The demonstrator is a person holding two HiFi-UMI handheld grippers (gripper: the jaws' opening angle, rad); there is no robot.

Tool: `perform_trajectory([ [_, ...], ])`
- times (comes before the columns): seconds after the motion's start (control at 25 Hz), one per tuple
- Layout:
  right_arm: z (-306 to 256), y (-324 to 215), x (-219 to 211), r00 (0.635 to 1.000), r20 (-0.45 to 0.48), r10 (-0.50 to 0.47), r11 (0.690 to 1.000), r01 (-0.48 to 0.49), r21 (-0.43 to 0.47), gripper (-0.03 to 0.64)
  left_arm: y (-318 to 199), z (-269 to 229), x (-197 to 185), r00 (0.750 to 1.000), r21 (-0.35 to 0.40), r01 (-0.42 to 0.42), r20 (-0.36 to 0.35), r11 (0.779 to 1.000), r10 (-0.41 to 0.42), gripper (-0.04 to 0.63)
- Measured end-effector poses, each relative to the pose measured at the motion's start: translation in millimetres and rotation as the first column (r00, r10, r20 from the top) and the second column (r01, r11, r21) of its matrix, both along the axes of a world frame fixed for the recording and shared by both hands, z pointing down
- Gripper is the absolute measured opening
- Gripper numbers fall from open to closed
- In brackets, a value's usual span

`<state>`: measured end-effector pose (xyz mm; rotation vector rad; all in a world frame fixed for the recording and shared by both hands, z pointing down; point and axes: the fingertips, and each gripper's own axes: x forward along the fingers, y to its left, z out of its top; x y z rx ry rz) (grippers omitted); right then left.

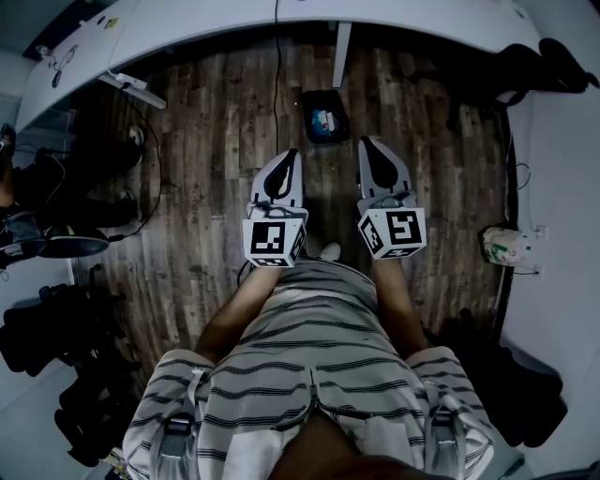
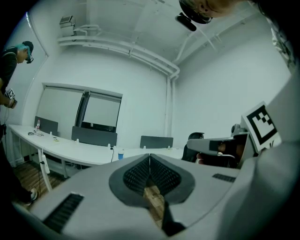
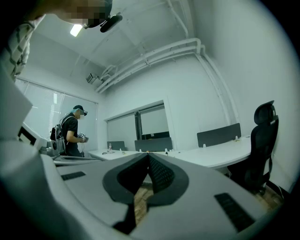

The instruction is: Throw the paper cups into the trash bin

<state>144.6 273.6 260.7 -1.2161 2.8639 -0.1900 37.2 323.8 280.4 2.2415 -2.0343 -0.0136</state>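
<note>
You hold both grippers out in front of your body, side by side and near each other but not touching. Both point level, away from you, over the wooden floor [image 1: 216, 122]. In the head view the left gripper [image 1: 292, 155] is a little lower in the picture than the right gripper [image 1: 367, 143]. The marker cube of each one faces up toward your head, and your forearms come out from under your striped shirt [image 1: 309, 347] to reach them.

The fingers of the left gripper [image 2: 150, 157] are closed. In the left gripper view the two dark pads meet along their line and hold nothing; only a bit of floor shows below the tips. The right gripper [image 3: 148, 154] is the same in its own view, with its pads together and empty.

The black trash bin [image 1: 307, 108] stands on the floor ahead of the two grippers, about between the lines in which they point, and close to the leg of the white desk [image 1: 281, 23]. Something pale lies inside it (I cannot tell if it is a cup). In the left gripper view a small blue cup [image 2: 121, 154] stands on the desk, well apart from the jaws. The right gripper view shows another person [image 3: 71, 136] standing at the far left and an office chair [image 3: 262, 145] at the right.
</note>
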Motion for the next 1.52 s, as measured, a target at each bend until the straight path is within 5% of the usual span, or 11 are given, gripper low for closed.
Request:
perform_trajectory([
  [0.76, -37.7, -226.9, -151.9, 0.991, -0.021, 0.136, 0.990, -0.135, 0.026, 0.009, -248.8, -33.6, -159.1, 0.992, 0.022, -0.120, -0.023, 0.992, 0.121, 0.025],
  [1.16, -37.5, -286.5, -190.0, 0.979, -0.048, 0.198, 0.980, -0.197, 0.020, 0.009, -318.1, -25.3, -196.4, 0.981, -0.005, -0.185, -0.057, 0.983, 0.184, 0.025],
  [1.52, -25.7, -327.3, -183.4, 0.984, -0.044, 0.175, 0.984, -0.175, 0.001, 0.009, -358.5, -12.3, -190.2, 0.987, -0.035, -0.154, -0.043, 0.987, 0.153, 0.025],
])
